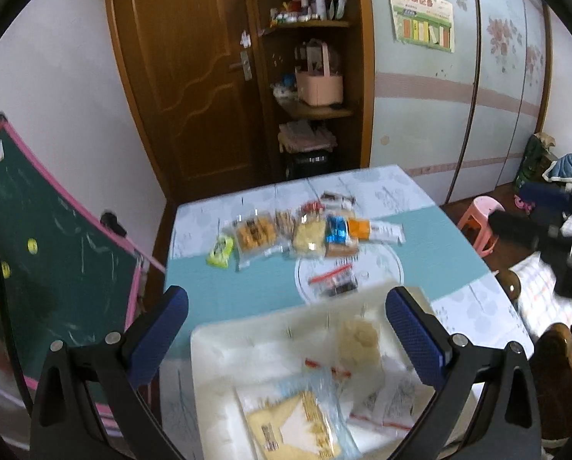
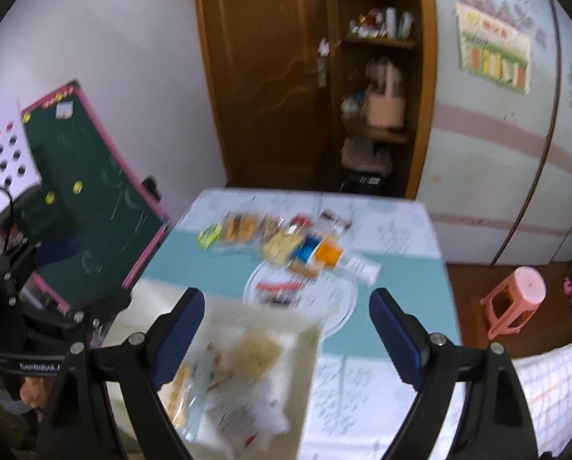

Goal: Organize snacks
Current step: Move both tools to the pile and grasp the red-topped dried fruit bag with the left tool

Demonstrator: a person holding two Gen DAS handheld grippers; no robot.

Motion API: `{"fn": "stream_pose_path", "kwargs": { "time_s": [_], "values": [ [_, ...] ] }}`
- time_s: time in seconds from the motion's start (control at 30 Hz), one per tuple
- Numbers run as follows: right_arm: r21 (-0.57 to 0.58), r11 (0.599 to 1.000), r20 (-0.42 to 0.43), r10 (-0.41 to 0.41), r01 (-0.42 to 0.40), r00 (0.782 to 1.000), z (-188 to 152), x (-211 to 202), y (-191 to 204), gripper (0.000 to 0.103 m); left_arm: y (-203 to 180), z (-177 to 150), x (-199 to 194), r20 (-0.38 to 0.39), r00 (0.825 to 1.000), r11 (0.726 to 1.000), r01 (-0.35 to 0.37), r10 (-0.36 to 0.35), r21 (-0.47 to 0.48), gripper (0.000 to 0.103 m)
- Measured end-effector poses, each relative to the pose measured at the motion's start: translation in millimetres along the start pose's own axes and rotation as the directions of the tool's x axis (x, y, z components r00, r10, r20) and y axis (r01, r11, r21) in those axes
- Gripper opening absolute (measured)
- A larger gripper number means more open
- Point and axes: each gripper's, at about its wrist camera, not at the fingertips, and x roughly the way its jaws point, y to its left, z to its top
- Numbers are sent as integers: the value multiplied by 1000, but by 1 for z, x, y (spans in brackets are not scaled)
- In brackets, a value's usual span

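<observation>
A white tray (image 1: 216, 368) at the table's near edge holds several snack packets, among them a yellow-and-white bag (image 1: 297, 429) and a pale cracker pack (image 1: 358, 341). My left gripper (image 1: 286, 329) is open and empty above the tray. My right gripper (image 2: 286, 341) is open and empty, above the tray's (image 2: 305, 349) right side. A row of loose snacks (image 1: 301, 230) lies across the table's middle, with a small red-sealed bag (image 1: 333, 280) on a clear round plate (image 1: 393, 264). The row also shows in the right wrist view (image 2: 282, 241). Both views are motion-blurred.
The table (image 1: 224, 283) has a teal and white cloth. A green chalkboard (image 1: 48, 245) leans at the left. A pink stool (image 2: 516, 299) stands on the floor at the right. A brown door and open shelves (image 1: 316, 76) are behind the table.
</observation>
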Motion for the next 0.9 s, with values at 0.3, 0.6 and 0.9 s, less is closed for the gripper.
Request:
{"fn": "stream_pose_path", "kwargs": {
  "time_s": [0.3,0.6,0.9],
  "values": [
    [-58,992,108,-109,116,988,83,-4,-51,88,-2,95,6,109,994,1000,-10,10,-3,102],
    [-80,987,-9,-142,141,990,127,85,-102,88,-5,146,116,-52,998,998,-25,22,-52,102],
    [-218,976,-278,-91,30,956,70,226,-106,87,-25,81,280,-486,867,993,97,-114,-60,100]
  ]
}}
